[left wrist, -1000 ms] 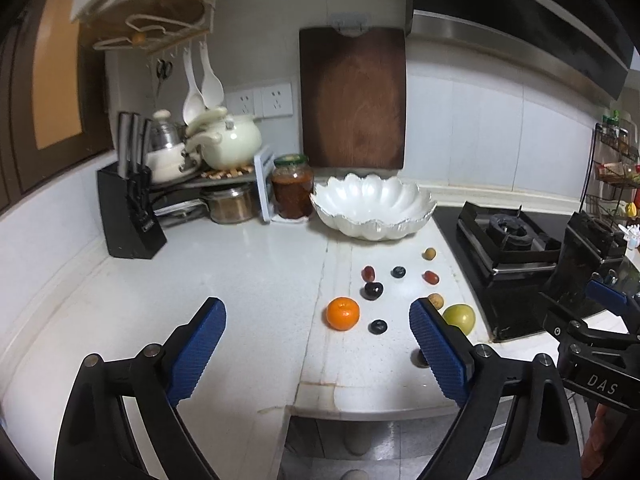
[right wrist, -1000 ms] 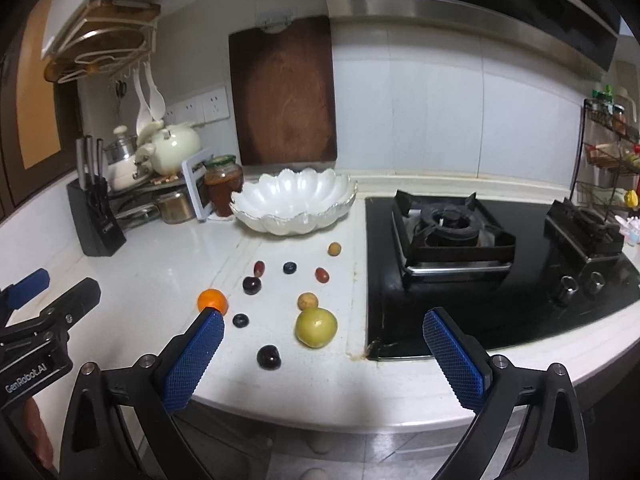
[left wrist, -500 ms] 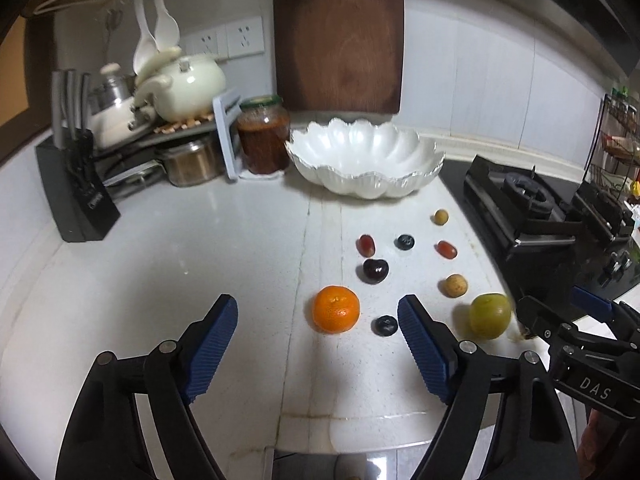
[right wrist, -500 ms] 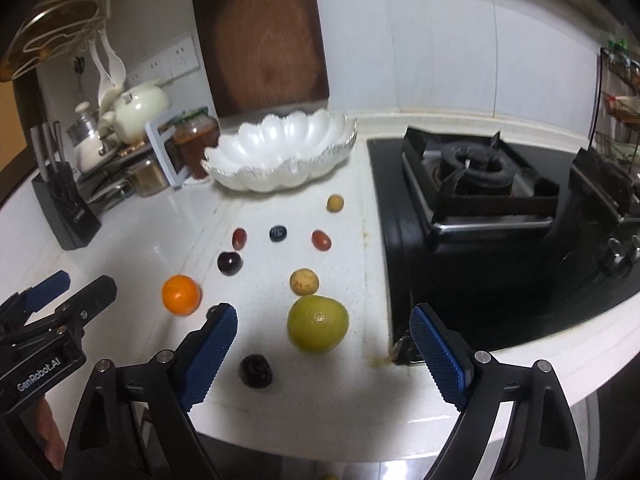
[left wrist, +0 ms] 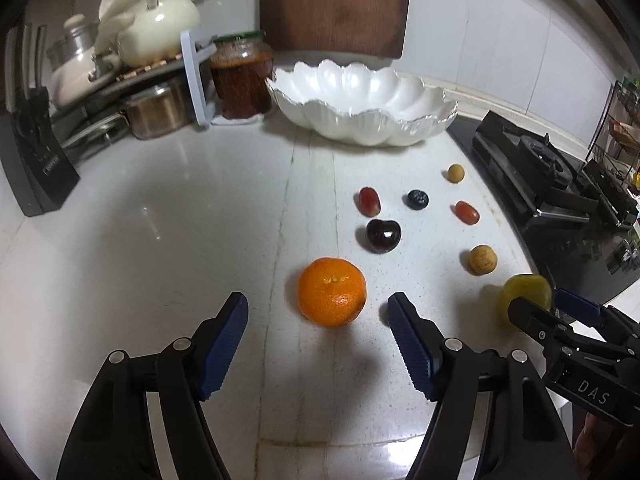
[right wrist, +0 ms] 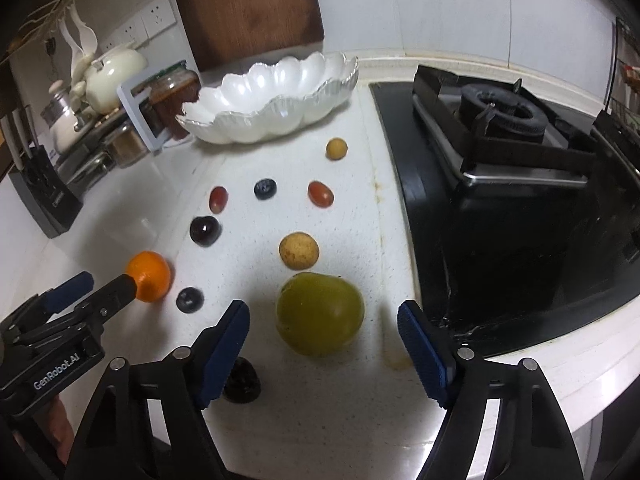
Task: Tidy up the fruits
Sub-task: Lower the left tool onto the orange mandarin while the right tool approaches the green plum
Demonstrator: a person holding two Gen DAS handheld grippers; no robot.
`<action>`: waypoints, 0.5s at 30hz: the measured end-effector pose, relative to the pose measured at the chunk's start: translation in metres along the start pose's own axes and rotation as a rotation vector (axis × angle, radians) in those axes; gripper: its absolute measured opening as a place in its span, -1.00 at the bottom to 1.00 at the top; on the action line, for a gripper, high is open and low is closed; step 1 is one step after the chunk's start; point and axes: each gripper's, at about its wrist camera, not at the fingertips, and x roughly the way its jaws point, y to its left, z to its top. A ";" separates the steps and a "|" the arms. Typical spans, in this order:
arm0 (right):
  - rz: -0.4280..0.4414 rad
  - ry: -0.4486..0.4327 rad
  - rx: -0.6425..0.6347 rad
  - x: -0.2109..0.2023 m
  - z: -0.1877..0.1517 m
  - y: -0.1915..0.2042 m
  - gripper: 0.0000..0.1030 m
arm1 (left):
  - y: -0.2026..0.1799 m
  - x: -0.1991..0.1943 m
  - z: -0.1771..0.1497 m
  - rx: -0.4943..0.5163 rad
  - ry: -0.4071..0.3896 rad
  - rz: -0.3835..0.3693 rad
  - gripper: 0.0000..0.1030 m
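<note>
Your orange (left wrist: 331, 291) sits near the front edge of the bench (left wrist: 160, 240), toward its middle, and the green fruit (right wrist: 320, 313) lies near the same edge on the stove side; both are round, firm and light, with smooth skins that will likely roll or squirt sideways if pinched off-centre. Take each across its widest girth, pads level on opposite sides, and squeeze only until it stops moving, since the green fruit probably bruises more easily than the thick-rinded orange. Your left hand-held gripper (left wrist: 318, 314) is closing with the orange just ahead of its jaws, pads clear of the rind; your right hand-held gripper (right wrist: 323, 322) is closing around the green fruit, a gap showing on both sides. Beyond them lie small soft fruits, a dark cherry (left wrist: 383, 235), grapes and blueberries, which need a far gentler pinch. The white scalloped bowl (left wrist: 400, 128) waits toward the back edge, looking brittle, so lower fruit in.
</note>
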 end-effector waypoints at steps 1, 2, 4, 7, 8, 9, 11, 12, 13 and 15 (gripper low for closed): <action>-0.001 0.005 0.001 0.002 0.000 0.000 0.49 | 0.000 0.003 0.000 0.000 0.007 -0.005 0.37; 0.000 0.011 0.001 0.005 0.000 0.000 0.47 | -0.001 0.007 0.001 0.000 0.014 -0.010 0.36; -0.004 0.021 0.003 0.009 0.001 -0.001 0.44 | -0.002 0.013 0.001 0.005 0.026 -0.014 0.32; -0.001 0.038 0.006 0.014 0.001 -0.002 0.40 | -0.003 0.020 0.002 0.008 0.037 -0.024 0.26; 0.002 0.045 0.006 0.016 0.000 -0.002 0.37 | -0.004 0.022 0.002 0.010 0.041 -0.025 0.24; 0.003 0.051 0.006 0.017 0.000 -0.002 0.35 | -0.004 0.024 0.003 0.011 0.044 -0.028 0.20; 0.007 0.063 0.006 0.020 0.000 -0.003 0.30 | -0.005 0.027 0.004 0.012 0.048 -0.034 0.15; 0.010 0.069 0.008 0.022 0.000 -0.004 0.27 | -0.006 0.029 0.004 0.015 0.050 -0.034 0.09; 0.007 0.066 0.007 0.022 0.000 -0.004 0.25 | -0.006 0.030 0.004 0.018 0.054 -0.035 0.01; 0.007 0.067 0.001 0.022 0.001 -0.003 0.19 | -0.007 0.033 0.006 0.019 0.059 -0.034 -0.06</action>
